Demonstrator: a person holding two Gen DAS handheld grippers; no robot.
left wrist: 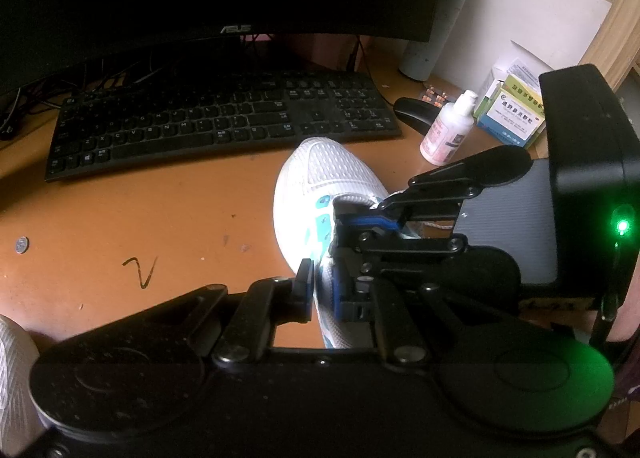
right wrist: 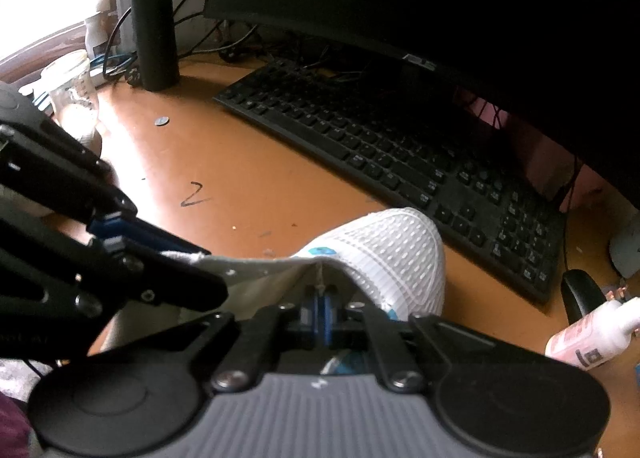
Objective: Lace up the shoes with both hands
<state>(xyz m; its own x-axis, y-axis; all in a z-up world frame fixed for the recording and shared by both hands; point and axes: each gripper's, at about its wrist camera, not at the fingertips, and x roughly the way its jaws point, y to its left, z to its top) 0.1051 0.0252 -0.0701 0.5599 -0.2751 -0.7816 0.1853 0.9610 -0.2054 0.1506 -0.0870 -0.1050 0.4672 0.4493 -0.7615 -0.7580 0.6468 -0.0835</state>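
Left wrist view: left gripper (left wrist: 322, 290) at six o'clock, clenched on the side edge of white shoe (left wrist: 320, 185), lying at centre on orange desk (left wrist: 140, 209) with toe toward keyboard (left wrist: 220, 121) at twelve; right gripper (left wrist: 352, 221) reaching in from three o'clock, clamped on white lace (left wrist: 438, 224). Right wrist view: right gripper (right wrist: 320, 312) at six o'clock, closed on lace (right wrist: 319, 278) rising to the shoe (right wrist: 384, 254) opening; left gripper (right wrist: 192, 256) entering from nine o'clock, pinching the shoe's edge; coin (right wrist: 161, 121) at eleven.
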